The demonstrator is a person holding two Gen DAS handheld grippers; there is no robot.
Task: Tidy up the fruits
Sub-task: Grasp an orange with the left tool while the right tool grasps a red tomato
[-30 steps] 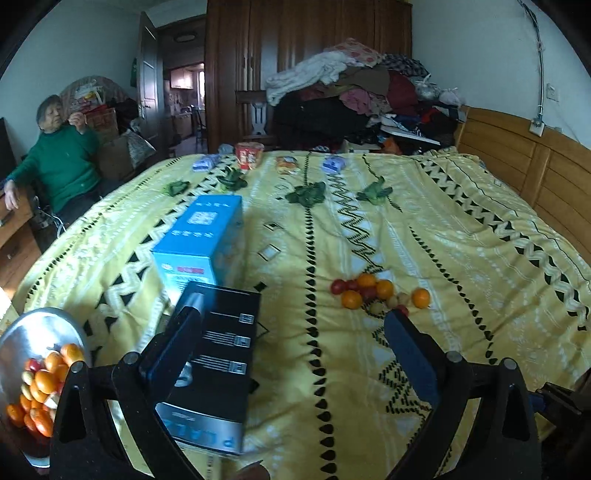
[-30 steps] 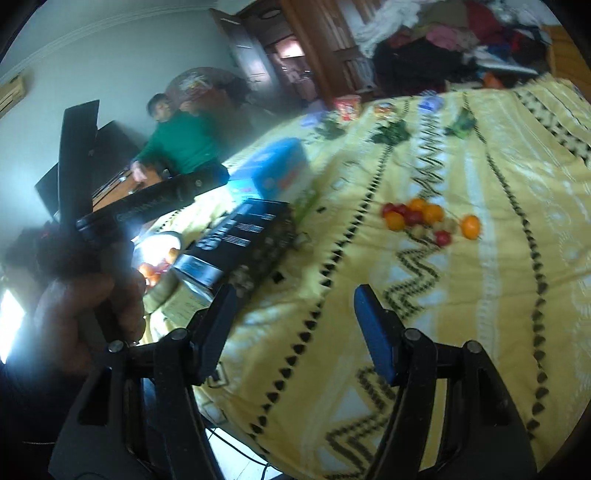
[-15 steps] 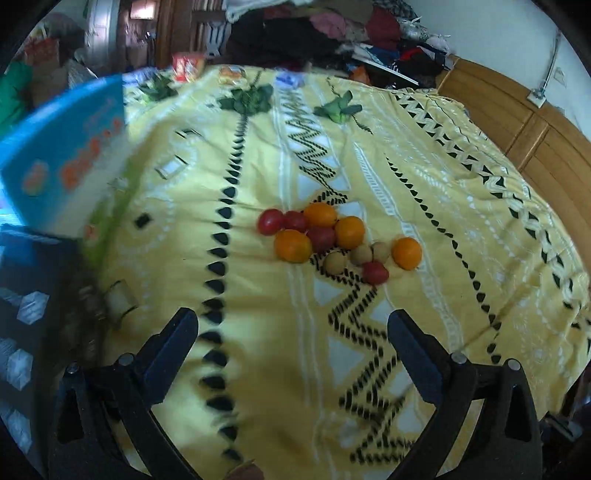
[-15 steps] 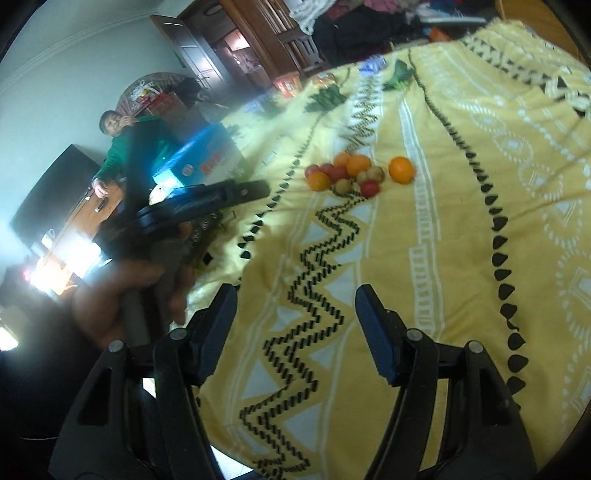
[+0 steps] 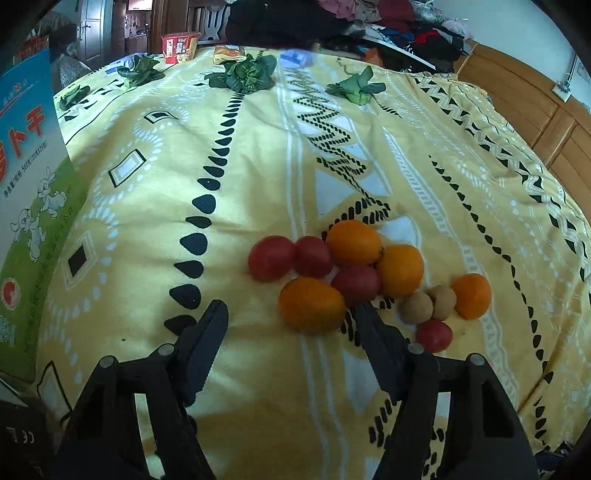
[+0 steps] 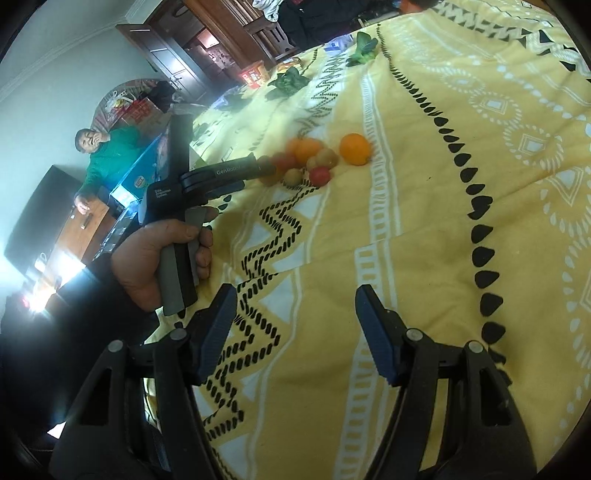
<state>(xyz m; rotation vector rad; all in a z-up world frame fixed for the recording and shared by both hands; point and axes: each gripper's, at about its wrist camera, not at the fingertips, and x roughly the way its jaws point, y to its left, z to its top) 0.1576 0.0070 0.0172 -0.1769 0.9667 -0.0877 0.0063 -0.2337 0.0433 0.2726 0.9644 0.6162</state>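
A pile of fruit lies on the yellow patterned bedspread (image 5: 258, 166): several oranges, several red tomatoes (image 5: 271, 258) and two small brownish fruits (image 5: 416, 307). My left gripper (image 5: 291, 310) points down at the pile, its jaws closing. The nearest orange (image 5: 312, 304) sits between its fingertips, and the pads do not press on it. In the right wrist view a hand (image 6: 162, 254) holds the left gripper (image 6: 264, 168) over the fruit pile (image 6: 306, 162), with one orange (image 6: 354, 148) apart at the right. My right gripper (image 6: 294, 295) hangs open over bare bedspread with nothing in it.
A blue and green box (image 5: 29, 184) stands at the left. Leafy greens (image 5: 243, 75) and a red noodle cup (image 5: 179, 46) lie at the far edge, before heaped clothes (image 5: 332, 18). A wooden headboard (image 5: 517, 99) runs along the right. A person in green (image 6: 110, 155) sits beyond the bed.
My left gripper swept forward and down, away from the boxes and the metal bowl, onto the fruit pile, and its jaws narrowed. My right gripper sank toward the bed and rolled, staying open.
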